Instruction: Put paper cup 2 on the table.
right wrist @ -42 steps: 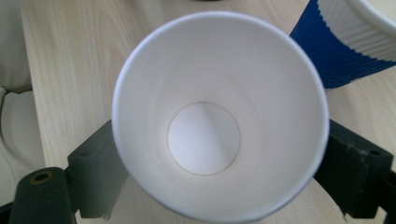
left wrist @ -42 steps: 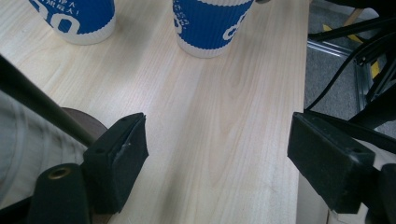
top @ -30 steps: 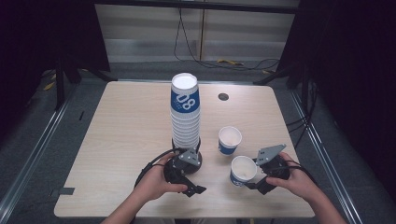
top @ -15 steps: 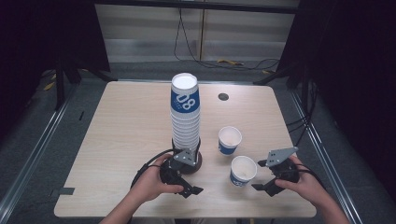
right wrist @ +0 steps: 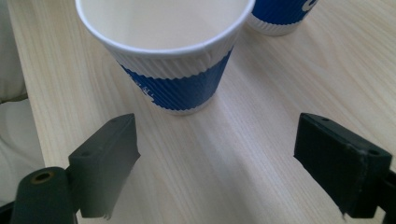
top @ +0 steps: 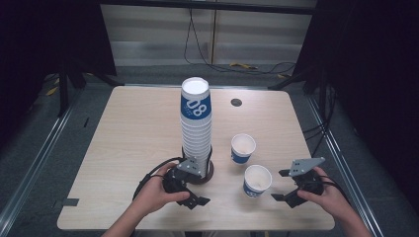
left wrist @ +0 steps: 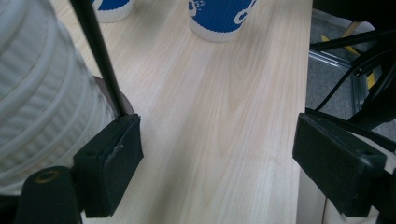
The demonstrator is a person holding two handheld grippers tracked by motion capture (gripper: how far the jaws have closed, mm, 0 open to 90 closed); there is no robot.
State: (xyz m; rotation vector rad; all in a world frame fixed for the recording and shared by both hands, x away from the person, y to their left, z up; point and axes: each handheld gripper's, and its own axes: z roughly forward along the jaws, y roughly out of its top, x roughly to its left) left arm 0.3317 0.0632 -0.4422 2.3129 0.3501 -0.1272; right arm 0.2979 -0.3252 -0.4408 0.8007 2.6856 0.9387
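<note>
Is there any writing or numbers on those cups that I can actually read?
"08": large white figures on the blue band of the top cup of the tall stack.
The white marks on the near single cup and the far single cup are too small or cropped to read.

A tall cup stack (top: 196, 126) stands mid-table (top: 128, 133). Right of the stack sit two single cups (top: 243, 148) (top: 257, 180). The left gripper (top: 190, 190) sits at the stack's base; the right gripper (top: 284, 186) gapes beyond the nearer cup
</note>
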